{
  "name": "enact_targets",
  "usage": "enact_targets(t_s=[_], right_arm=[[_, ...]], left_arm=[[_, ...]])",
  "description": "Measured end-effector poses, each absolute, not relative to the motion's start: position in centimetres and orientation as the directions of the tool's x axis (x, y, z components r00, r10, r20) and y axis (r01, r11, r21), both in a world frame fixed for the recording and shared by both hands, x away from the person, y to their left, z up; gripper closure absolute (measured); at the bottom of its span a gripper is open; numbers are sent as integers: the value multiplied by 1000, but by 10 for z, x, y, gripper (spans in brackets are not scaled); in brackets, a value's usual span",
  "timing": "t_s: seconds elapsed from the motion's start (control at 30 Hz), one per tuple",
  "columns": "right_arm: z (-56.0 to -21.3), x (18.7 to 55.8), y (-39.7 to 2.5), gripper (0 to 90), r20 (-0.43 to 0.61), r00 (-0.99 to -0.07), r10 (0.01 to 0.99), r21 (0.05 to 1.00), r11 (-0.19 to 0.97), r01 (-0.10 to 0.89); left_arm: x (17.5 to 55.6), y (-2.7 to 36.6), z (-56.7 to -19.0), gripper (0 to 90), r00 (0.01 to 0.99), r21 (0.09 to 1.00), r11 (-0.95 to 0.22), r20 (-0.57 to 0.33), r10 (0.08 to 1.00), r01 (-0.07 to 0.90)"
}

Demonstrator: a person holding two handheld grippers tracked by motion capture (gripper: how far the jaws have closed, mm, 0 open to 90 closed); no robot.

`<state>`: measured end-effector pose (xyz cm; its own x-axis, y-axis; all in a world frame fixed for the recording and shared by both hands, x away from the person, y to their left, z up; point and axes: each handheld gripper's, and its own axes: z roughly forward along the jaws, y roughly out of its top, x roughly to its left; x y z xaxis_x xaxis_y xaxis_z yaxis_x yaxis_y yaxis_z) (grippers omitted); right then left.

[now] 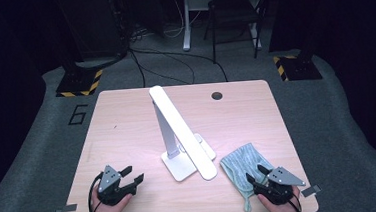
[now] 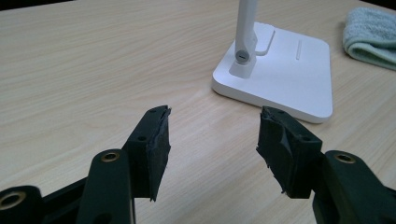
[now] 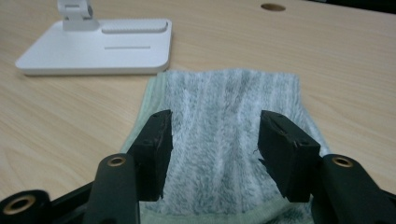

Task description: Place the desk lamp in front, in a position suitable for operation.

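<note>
A white desk lamp (image 1: pixel 178 132) stands mid-table on a flat square base (image 2: pixel 289 74), its long head tilted down toward the front. A pale green folded cloth (image 1: pixel 243 165) lies to the right of the base. My left gripper (image 1: pixel 132 174) rests near the front left edge, open, with bare wood between its jaws; the lamp base lies ahead of it (image 2: pixel 212 123). My right gripper (image 1: pixel 257 174) is open and hovers over the near end of the cloth (image 3: pixel 233 116), one jaw on each side of the fabric's middle.
The wooden table (image 1: pixel 122 125) has a round cable hole (image 1: pixel 217 95) at the back right. Beyond it are floor cables, a chair (image 1: pixel 232 17) and two stands with yellow-black striped feet (image 1: pixel 79 83).
</note>
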<state>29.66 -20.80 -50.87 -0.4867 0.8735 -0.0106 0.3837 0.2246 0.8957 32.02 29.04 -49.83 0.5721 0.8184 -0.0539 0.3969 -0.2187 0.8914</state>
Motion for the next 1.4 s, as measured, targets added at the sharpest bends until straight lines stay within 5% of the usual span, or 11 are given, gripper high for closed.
enact_targets(t_s=[0.43, 1.4], right_arm=[[-515, 301, -202, 424, 26, -473, 881, 838, 239, 491], [-523, 313, -196, 418, -19, -479, 877, 788, 308, 533]], left_arm=[[313, 291, -497, 418, 585, 895, -226, -47, 810, 384], [316, 287, -499, 393, 580, 879, -247, -40, 814, 408]])
